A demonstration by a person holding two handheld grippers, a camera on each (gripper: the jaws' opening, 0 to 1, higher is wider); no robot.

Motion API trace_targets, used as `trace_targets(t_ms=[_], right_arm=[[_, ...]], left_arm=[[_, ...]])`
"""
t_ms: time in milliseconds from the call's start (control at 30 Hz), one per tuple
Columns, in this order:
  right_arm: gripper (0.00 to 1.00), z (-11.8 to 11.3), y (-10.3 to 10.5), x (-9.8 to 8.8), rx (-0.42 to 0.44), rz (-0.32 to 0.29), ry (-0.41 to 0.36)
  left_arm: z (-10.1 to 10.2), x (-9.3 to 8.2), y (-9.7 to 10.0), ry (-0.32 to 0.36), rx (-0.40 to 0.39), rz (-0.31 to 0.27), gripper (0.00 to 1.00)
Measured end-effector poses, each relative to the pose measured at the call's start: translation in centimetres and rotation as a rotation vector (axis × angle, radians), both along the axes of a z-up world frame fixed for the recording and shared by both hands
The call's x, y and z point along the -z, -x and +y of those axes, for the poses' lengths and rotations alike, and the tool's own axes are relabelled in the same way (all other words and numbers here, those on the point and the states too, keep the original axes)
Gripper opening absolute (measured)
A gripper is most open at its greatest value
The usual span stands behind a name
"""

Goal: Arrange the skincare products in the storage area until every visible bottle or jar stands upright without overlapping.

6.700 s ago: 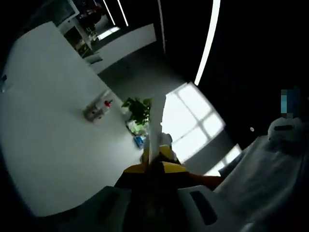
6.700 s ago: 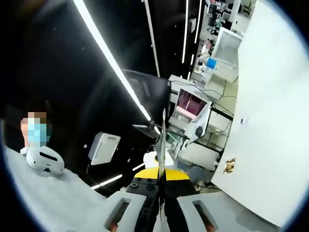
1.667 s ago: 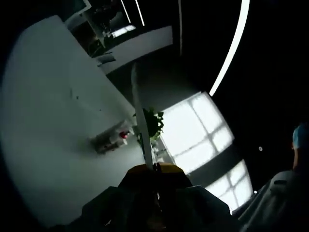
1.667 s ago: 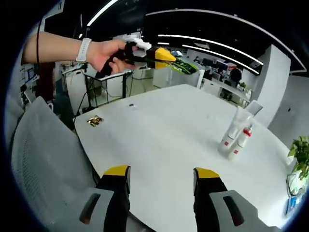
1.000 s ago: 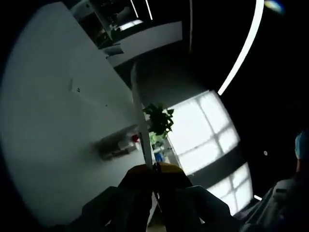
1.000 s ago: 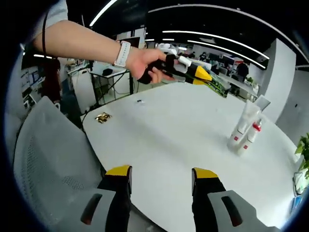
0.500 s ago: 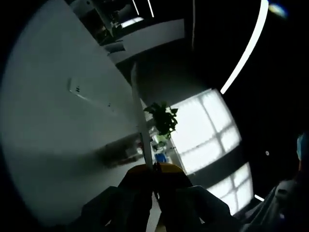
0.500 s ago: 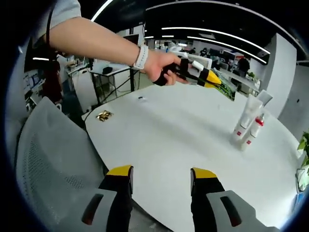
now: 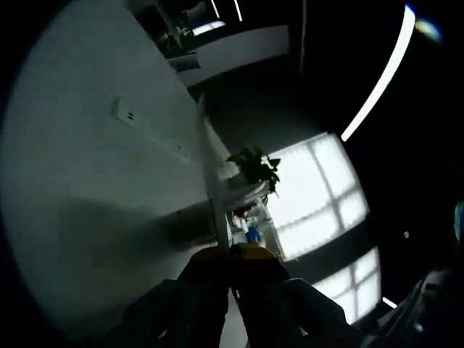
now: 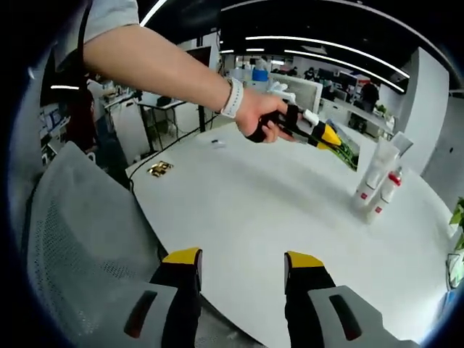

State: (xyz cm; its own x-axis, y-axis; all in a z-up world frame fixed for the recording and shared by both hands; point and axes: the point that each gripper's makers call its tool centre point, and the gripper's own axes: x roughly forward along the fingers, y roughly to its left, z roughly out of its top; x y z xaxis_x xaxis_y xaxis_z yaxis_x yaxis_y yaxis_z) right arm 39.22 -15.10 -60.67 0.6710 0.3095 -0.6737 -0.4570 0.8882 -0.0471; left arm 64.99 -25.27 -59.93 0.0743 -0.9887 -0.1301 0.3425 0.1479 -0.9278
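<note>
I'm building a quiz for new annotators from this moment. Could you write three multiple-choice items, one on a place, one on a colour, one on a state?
1. Where do the skincare tubes stand on the white table in the right gripper view?
A. near its far right edge
B. between the right gripper's jaws
C. on the grey chair

2. What colour is the cap of the shorter bottle?
A. blue
B. red
C. green

3. How do the right gripper's jaws stand?
A. shut on a tube
B. shut on nothing
C. open and empty

Answers: 1 A, the tubes stand far right on the tabletop, past the left gripper. 2 B, the cap shows red against the white body. 3 C, bare table shows between the yellow tips.
</note>
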Motion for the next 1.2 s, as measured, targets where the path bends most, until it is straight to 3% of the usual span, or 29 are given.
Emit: trace_targets(t_ms=[167,500,867,1200], right_arm=[[0.4,-0.5,-0.1,0.0,0.022,0.0,0.002],[0.4,-0.4,0.0,0.2,0.018,0.009,-0.001],[0.39,-0.2,0.1,0.2,0.014,0.017,-0.005],[0.39,-0.1,0.1,0.4,0.01,0.027,-0.008]], left_arm=[[-0.8,1.7,-0.6,-0.008,-0.012,0.033,0.0],[-1.9,3.2,-0.6,-0.021,-0.012,0.049,0.0],[-2.8,6.4,1.3,-0.122,0.024,0.063,0.0],[-2.9,8.3,0.8,-0.18,0.022,0.071,0.0]])
